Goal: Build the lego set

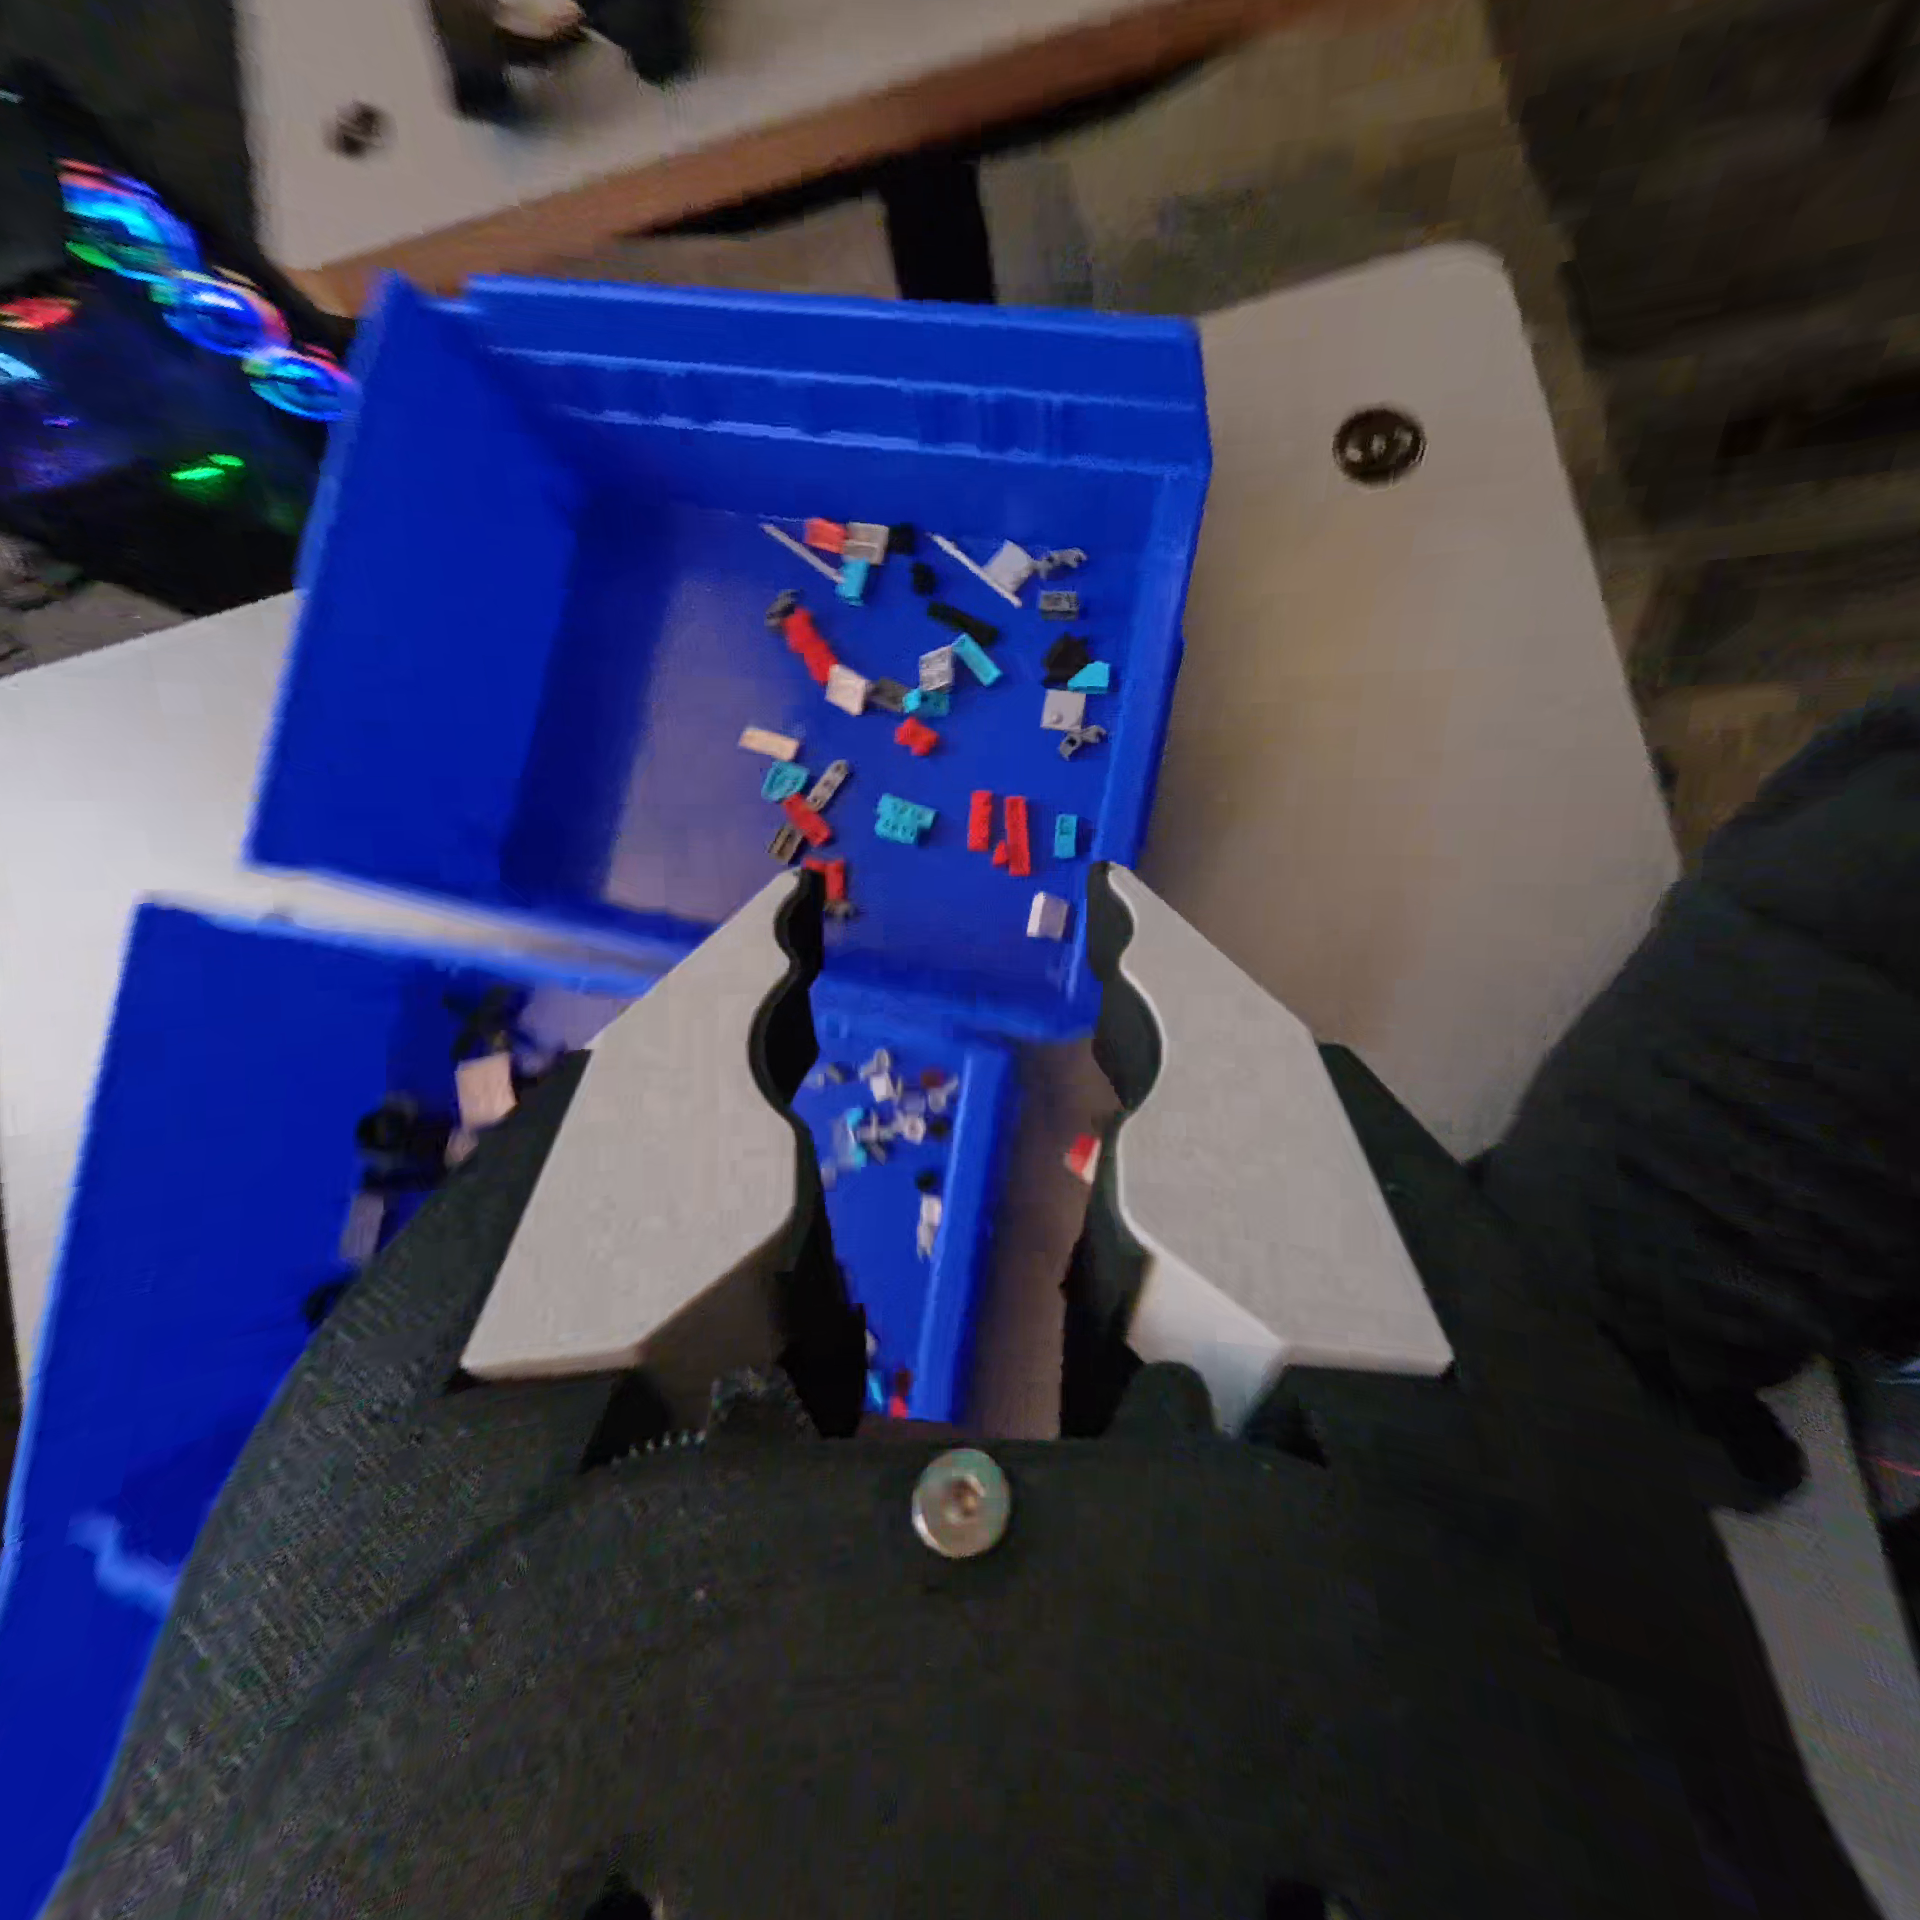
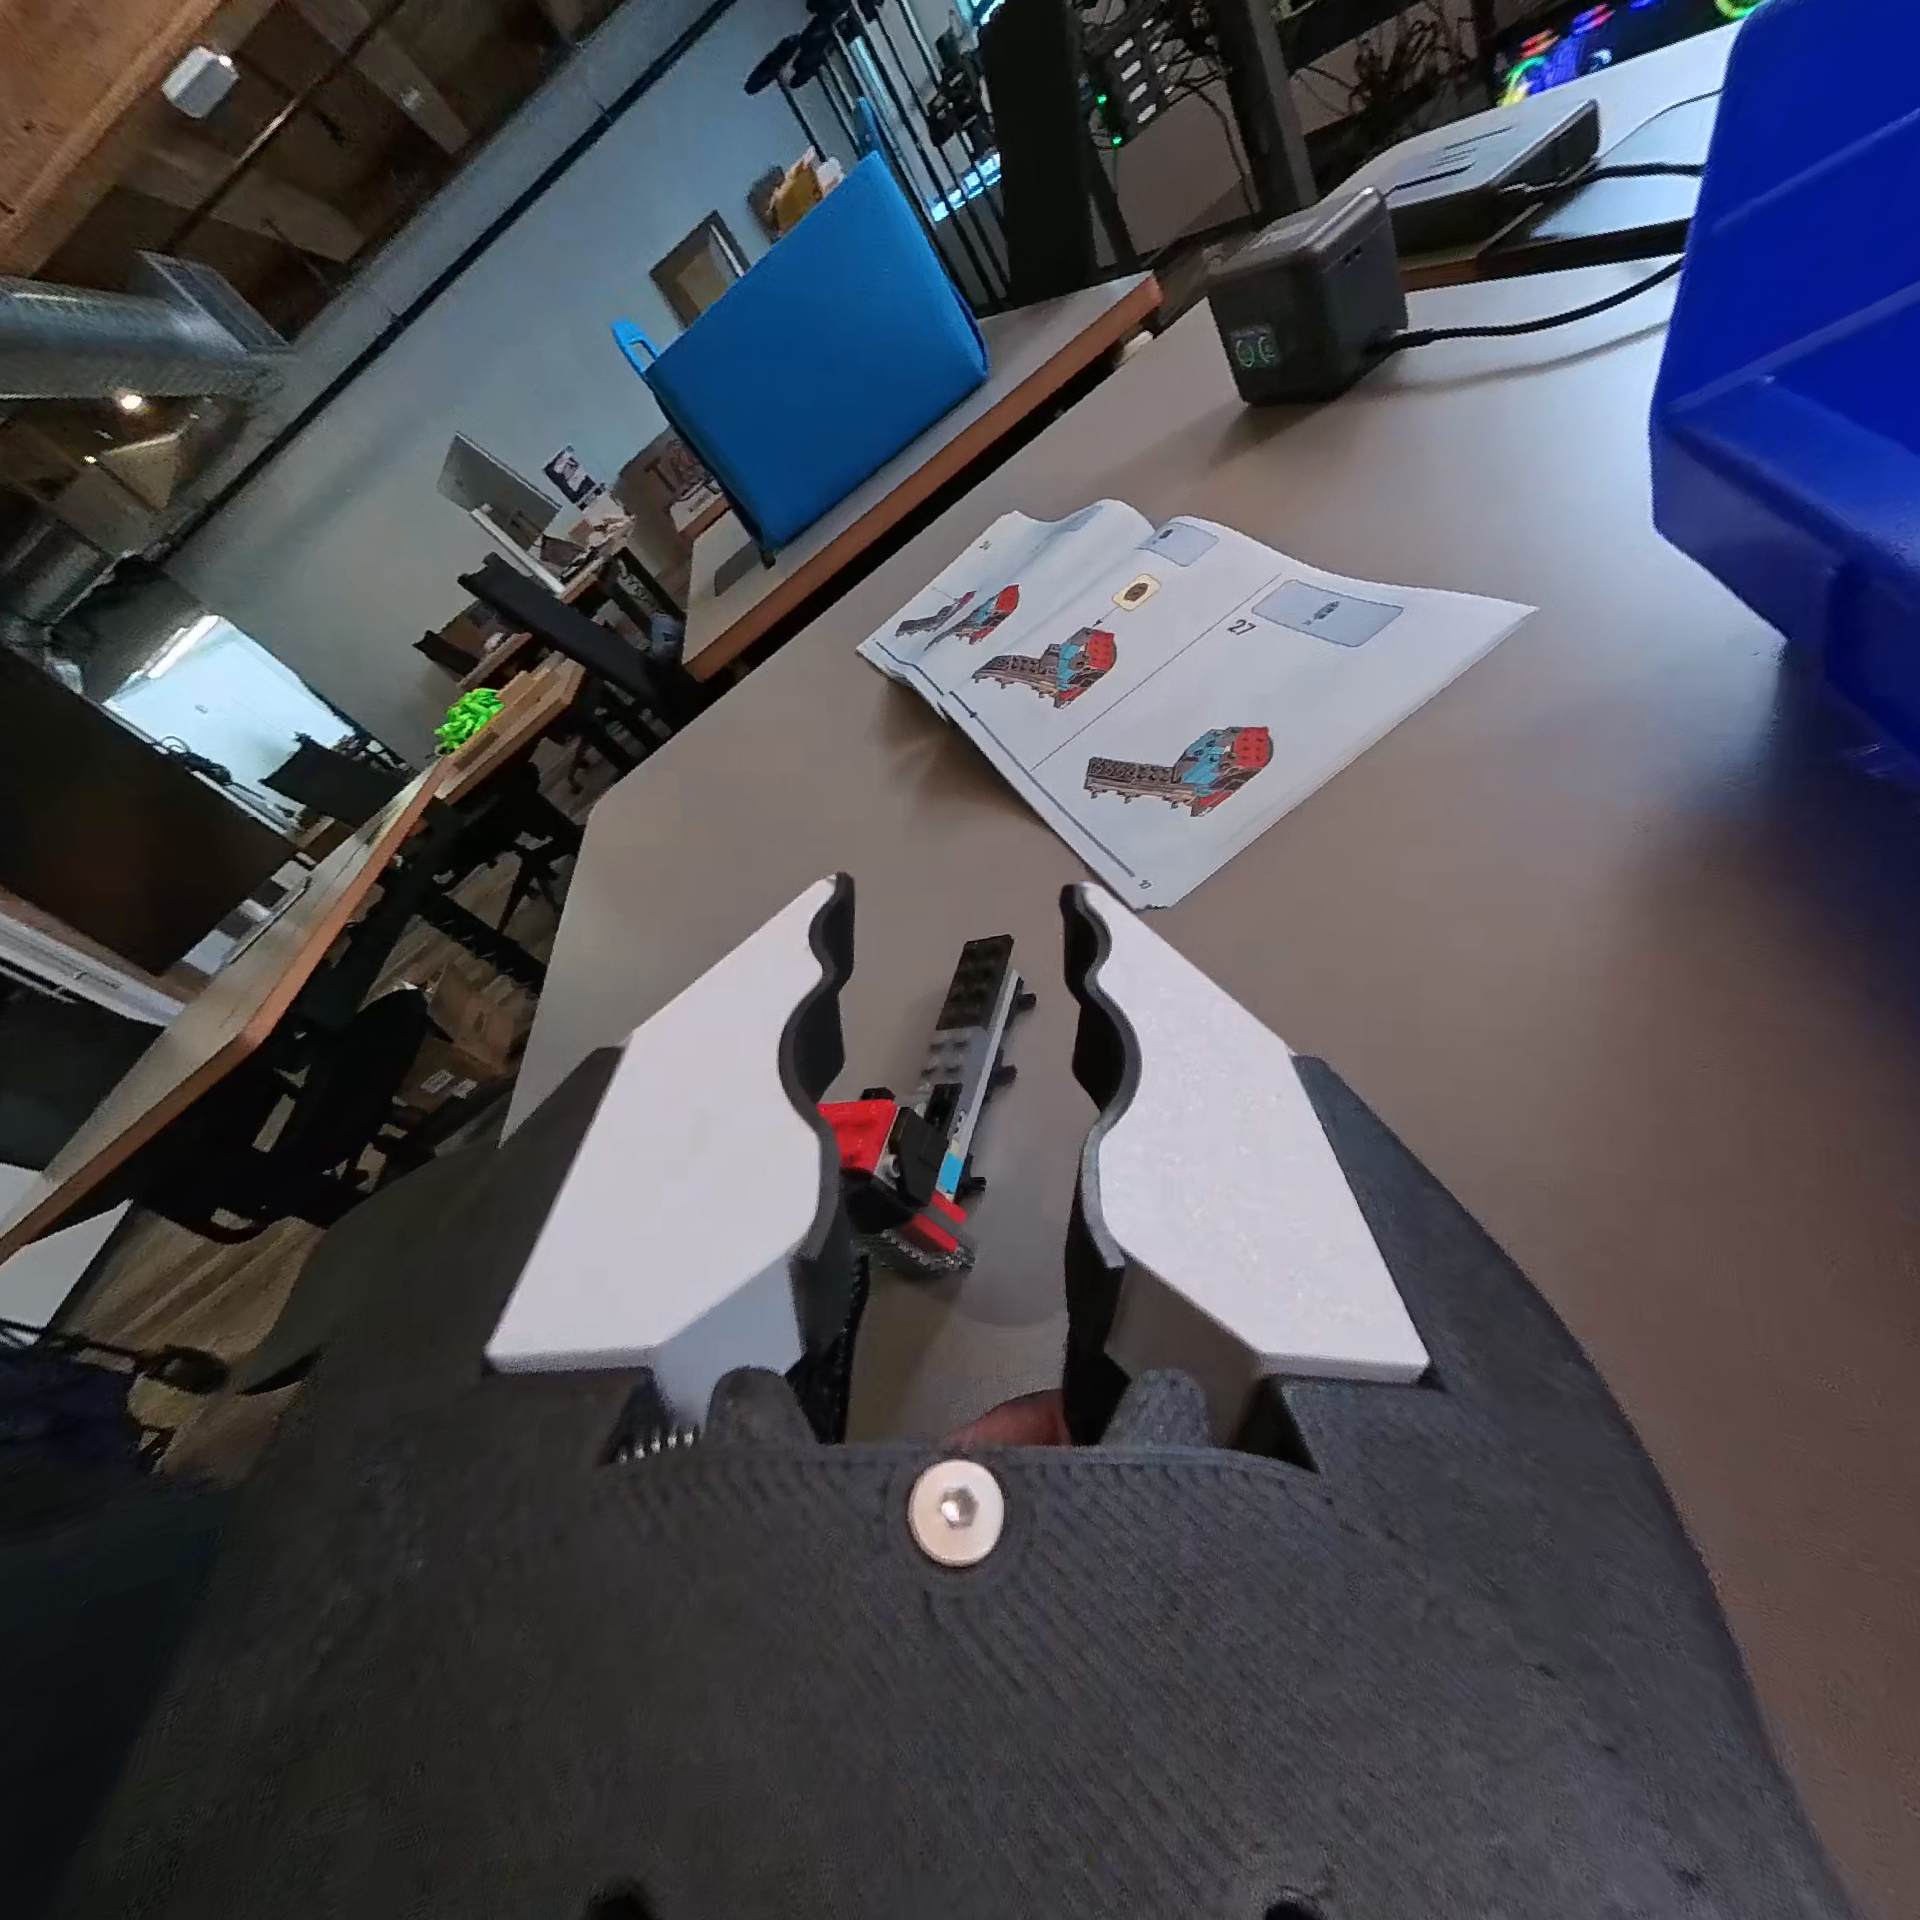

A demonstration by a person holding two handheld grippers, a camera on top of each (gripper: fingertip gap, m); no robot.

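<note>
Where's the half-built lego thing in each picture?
Left wrist view: not in it; only blue bins of loose pieces.
Right wrist view: the half-built model lies on the table, low centre, between the fingers.
Shared landmark: the blue bin, far right here.

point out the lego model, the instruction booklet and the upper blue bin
lego model (image 2: 935,1132): right wrist view, red and black front end.
instruction booklet (image 2: 1226,686): right wrist view, open right page.
upper blue bin (image 1: 436,665): left wrist view, left inner wall.
</note>
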